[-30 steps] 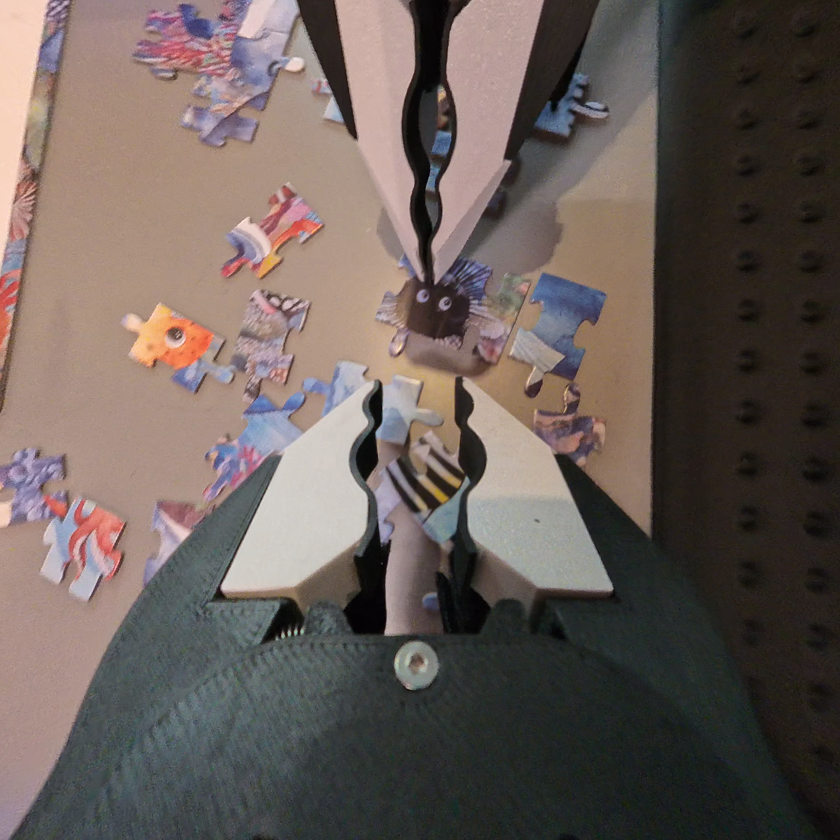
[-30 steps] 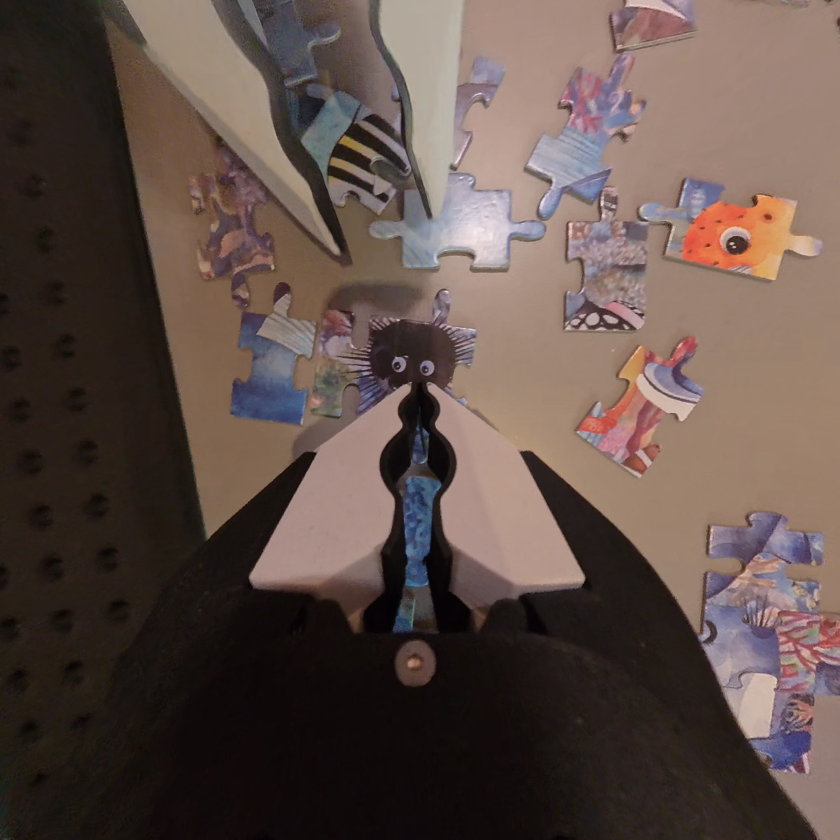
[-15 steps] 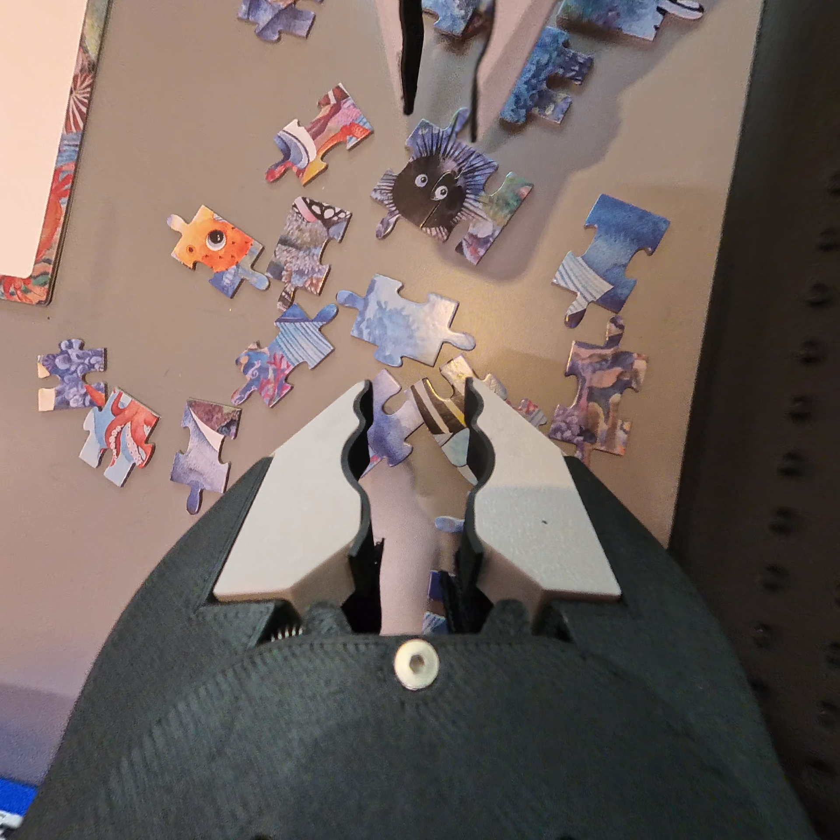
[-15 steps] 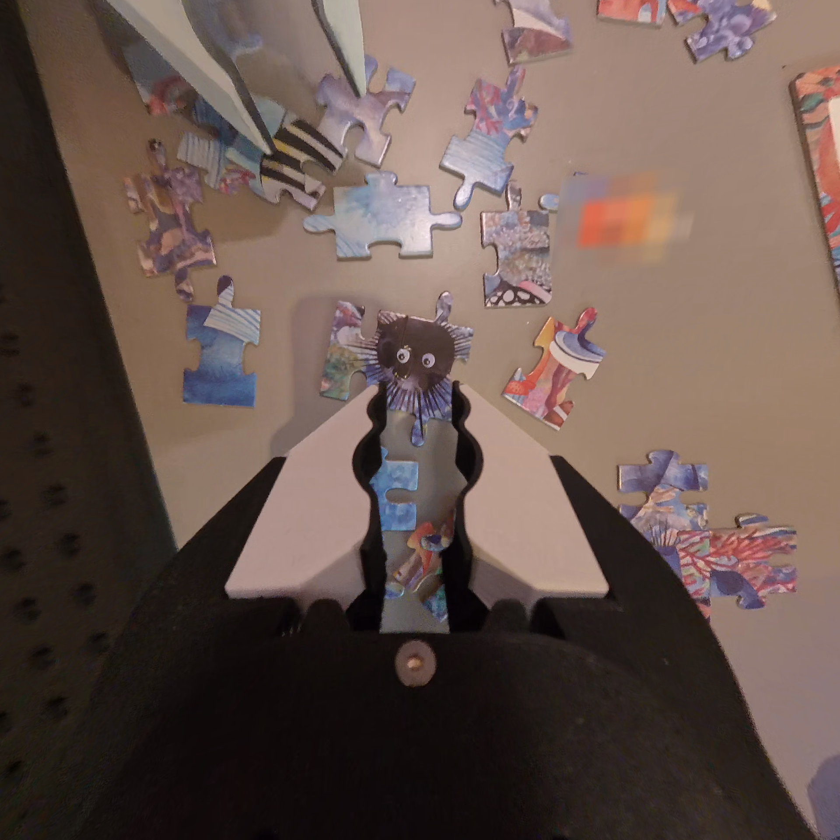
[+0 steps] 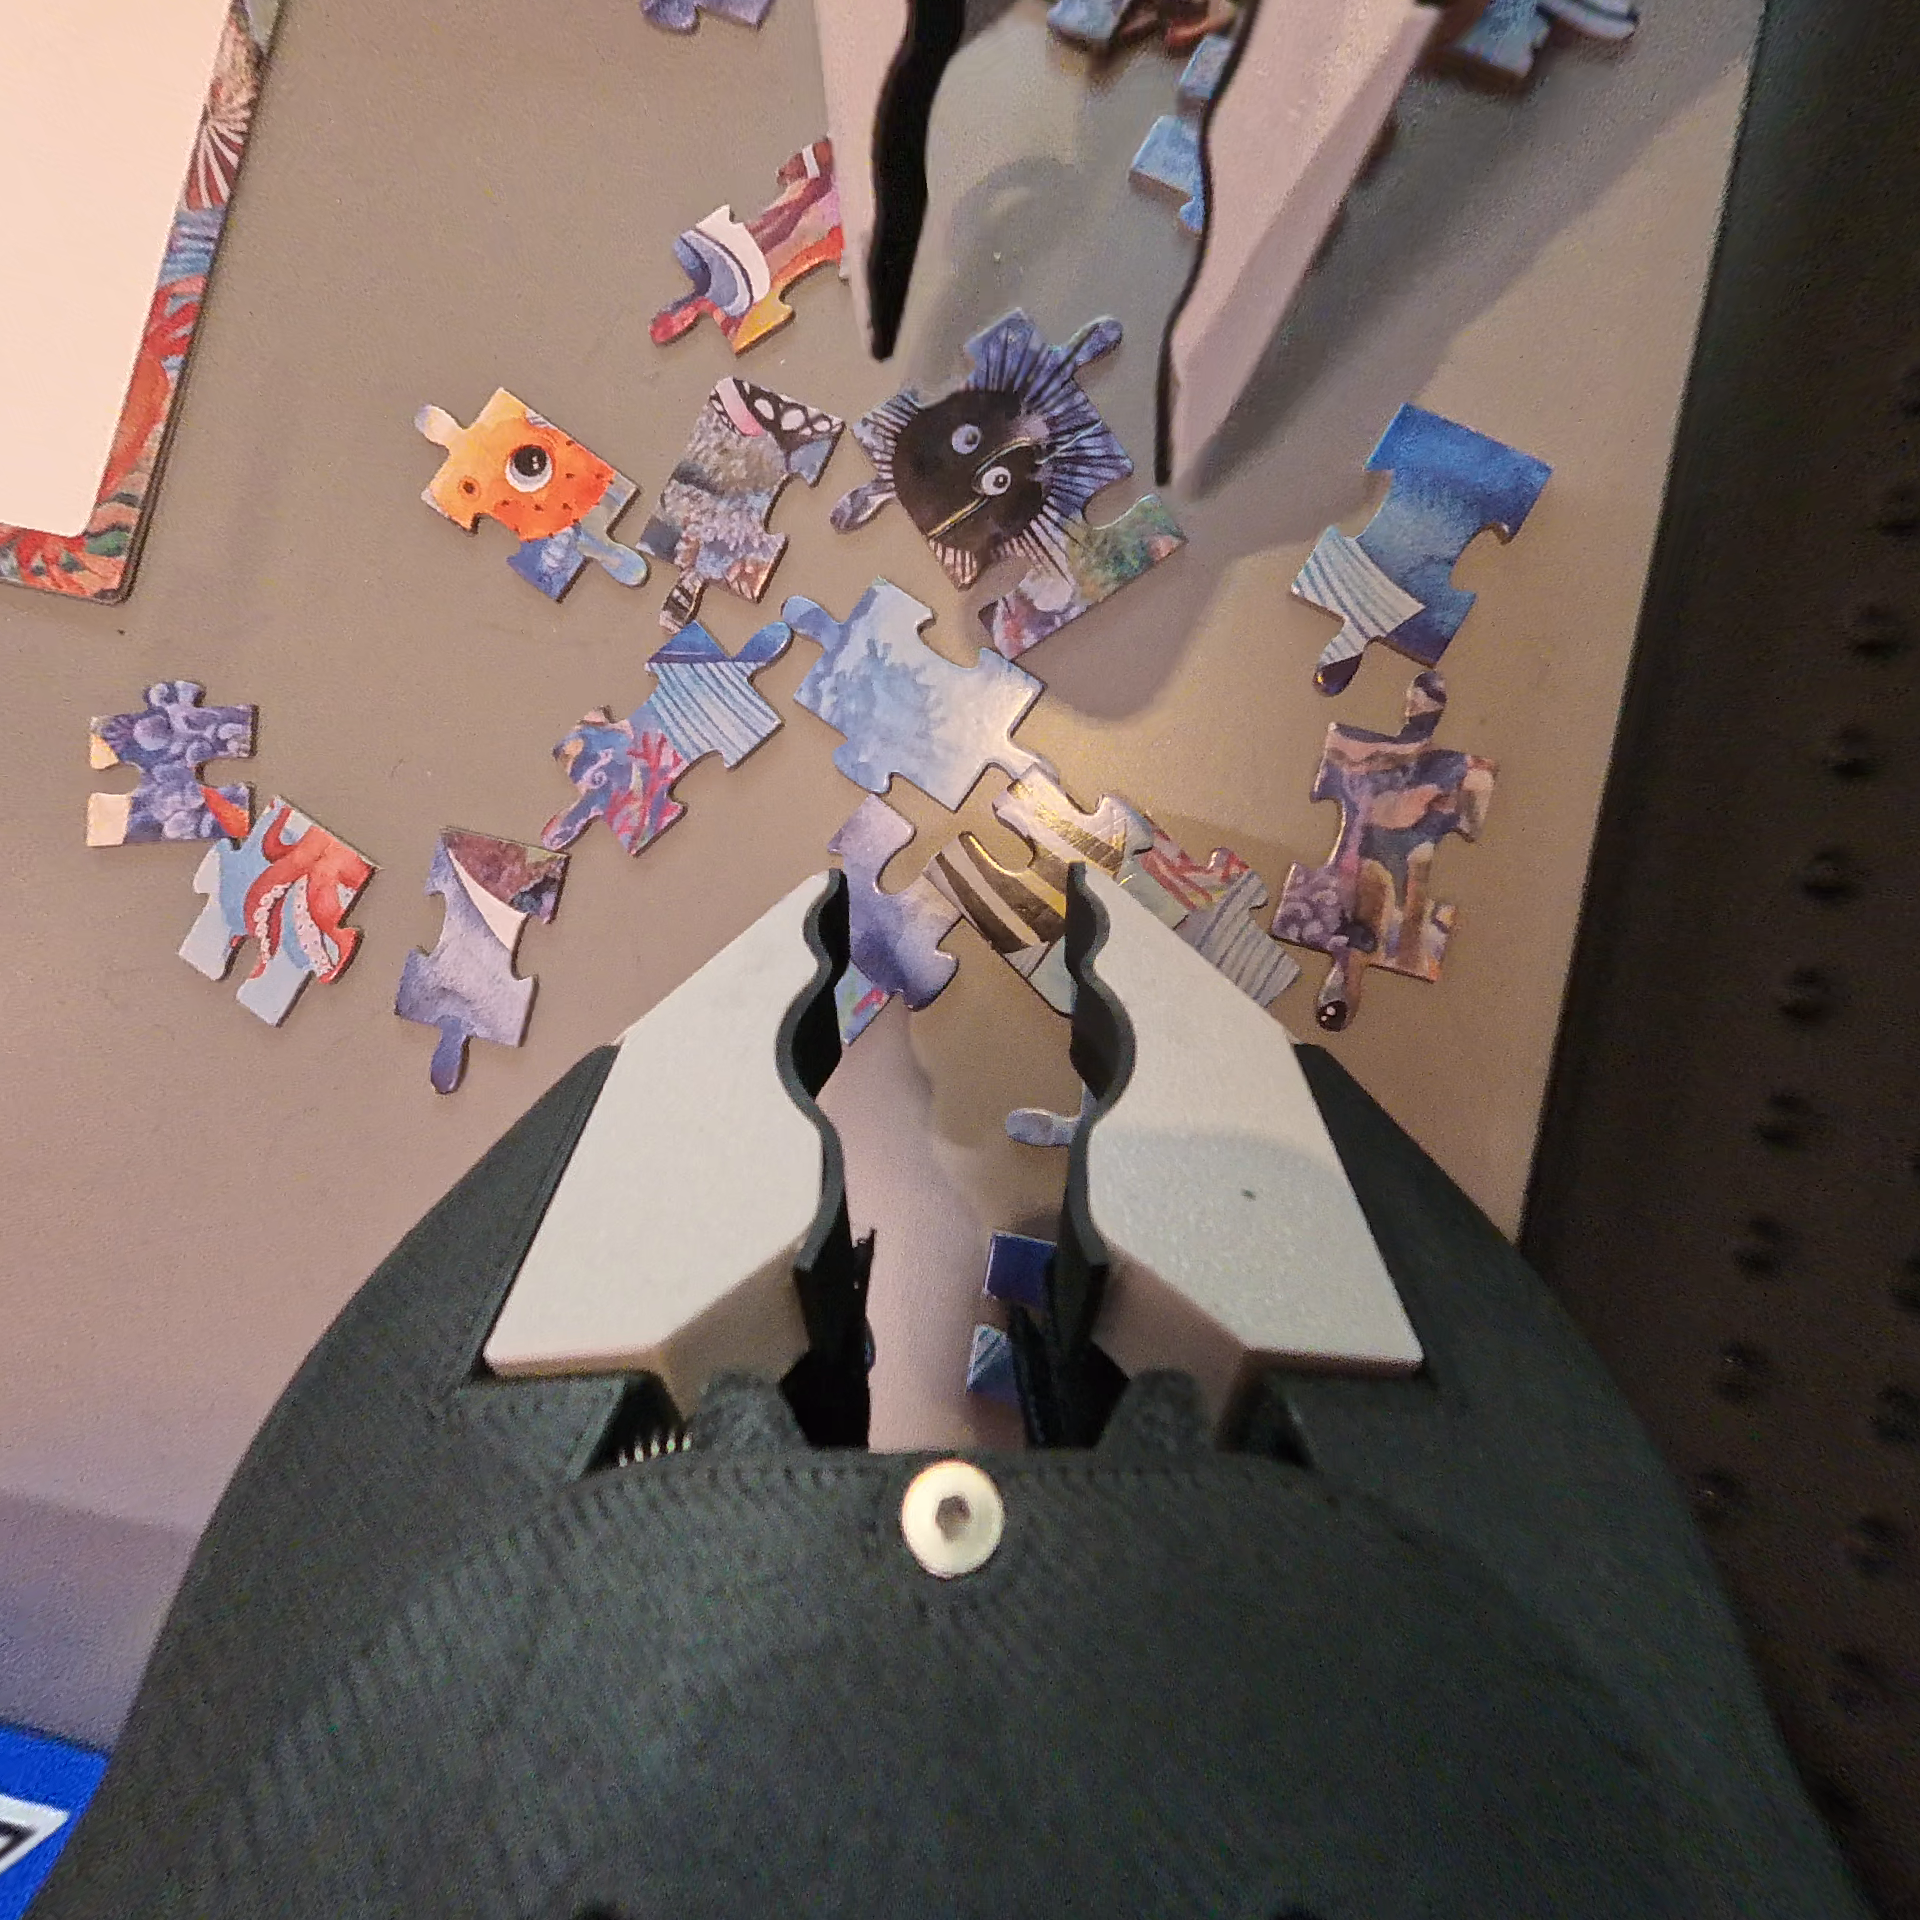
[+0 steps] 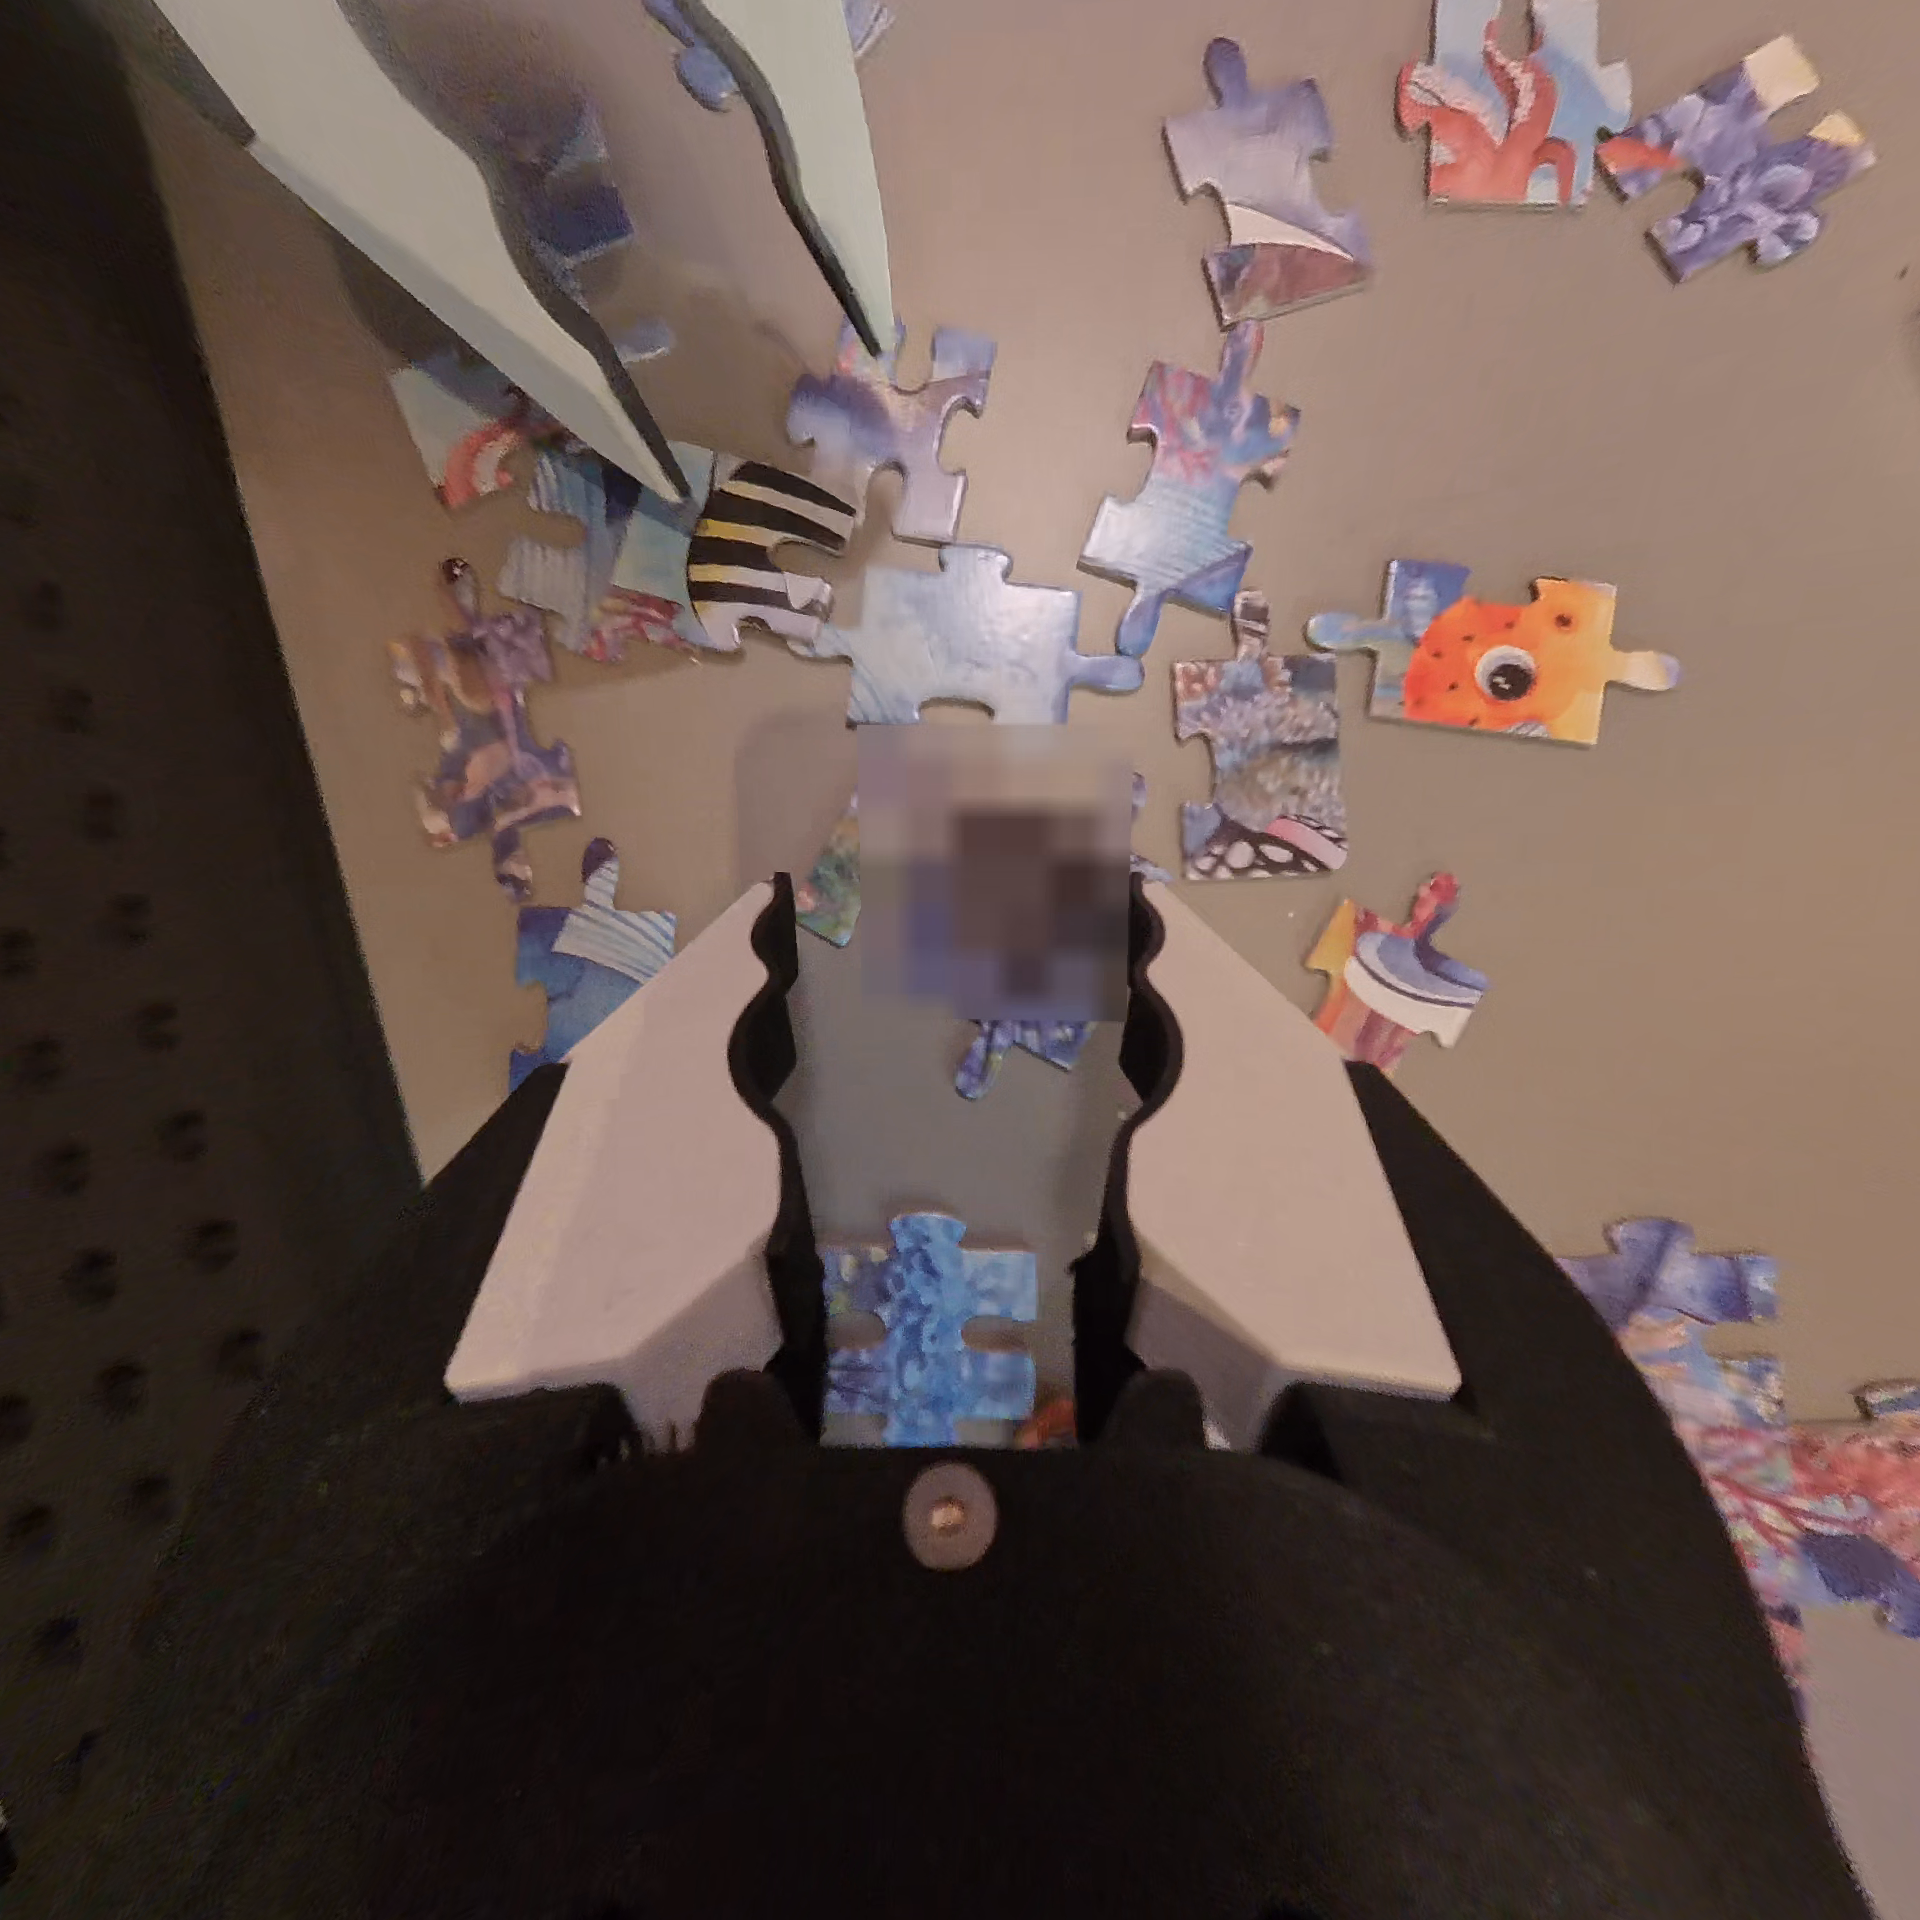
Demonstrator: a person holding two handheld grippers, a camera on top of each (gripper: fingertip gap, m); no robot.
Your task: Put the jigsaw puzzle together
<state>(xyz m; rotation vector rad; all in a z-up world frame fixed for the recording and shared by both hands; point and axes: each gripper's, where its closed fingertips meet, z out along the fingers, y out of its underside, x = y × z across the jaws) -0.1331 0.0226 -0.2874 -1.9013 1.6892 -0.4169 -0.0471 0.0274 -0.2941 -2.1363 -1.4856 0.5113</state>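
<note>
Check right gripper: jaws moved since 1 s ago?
Yes. The right gripper has opened and pulled back: its jaws were shut, tips at the black urchin pieces, and now stand apart, empty.

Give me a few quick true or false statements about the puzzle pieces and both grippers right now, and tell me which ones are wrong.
1. The left gripper is open. True.
2. The right gripper is clamped on a piece. False: it is open and holds nothing.
3. The orange fish piece lies flat on the table. True.
4. The black spiky fish piece is inside the puzzle frame. False: it lies loose on the table, outside the frame.
</note>
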